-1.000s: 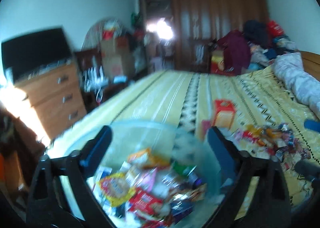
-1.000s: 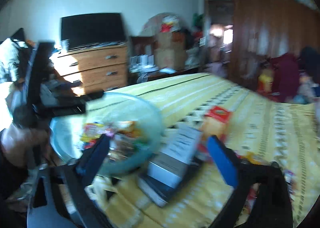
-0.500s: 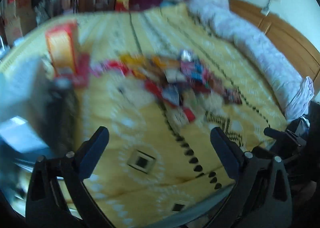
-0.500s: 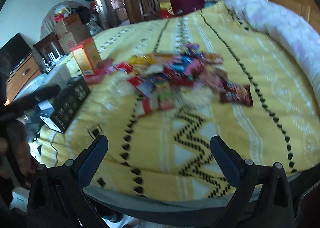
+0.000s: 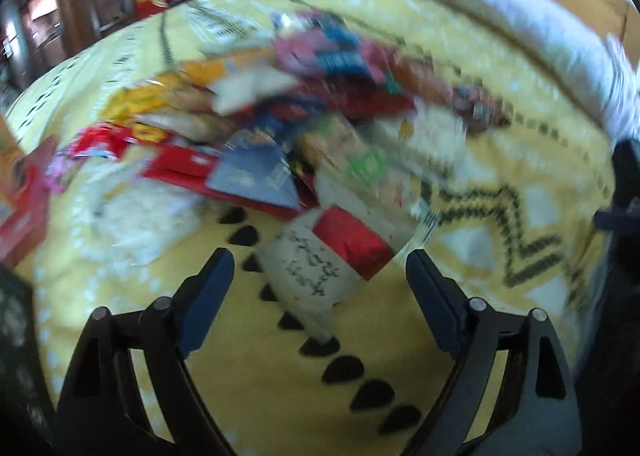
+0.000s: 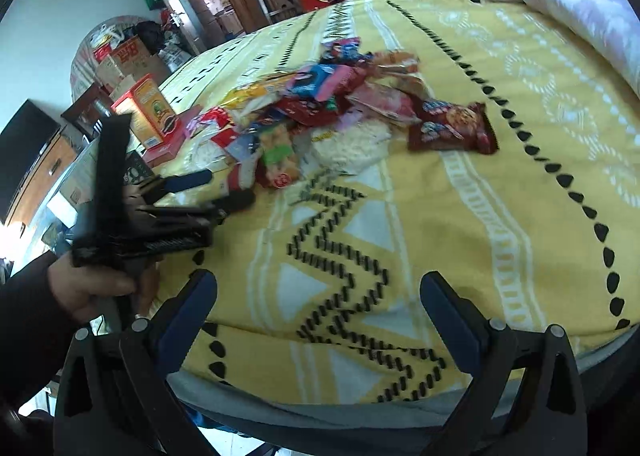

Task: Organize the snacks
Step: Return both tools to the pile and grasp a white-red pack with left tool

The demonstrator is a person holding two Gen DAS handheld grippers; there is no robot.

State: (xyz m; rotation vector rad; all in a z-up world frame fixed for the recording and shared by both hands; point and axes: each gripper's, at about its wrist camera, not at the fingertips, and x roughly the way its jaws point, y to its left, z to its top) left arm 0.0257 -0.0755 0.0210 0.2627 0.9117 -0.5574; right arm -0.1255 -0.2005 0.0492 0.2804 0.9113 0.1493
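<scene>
**Operator:** Where is the left hand-held gripper (image 5: 320, 268) standing, and what is it targeting?

**Technician:** It is pointing down at the near edge of the snack pile (image 6: 320, 112) on the yellow bedspread (image 6: 460, 216). Its jaws are closing, but nothing is clamped yet; a white-and-red packet (image 5: 320, 256) is lying just ahead of the fingertips, apparently not between the pads.

**Operator:** And the right hand-held gripper (image 6: 318, 296)?

**Technician:** It is hanging over the bed edge, jaws apart and empty, well short of the pile.

**Operator:** How should the pick be made?

**Technician:** Advance the left unit until the packet is sitting between both pads, then finish closing. The wrapper is probably slippery, so grip its body, not a corner, and avoid dragging the neighbouring packets. The left view is blurring, so confirm alignment first.
</scene>
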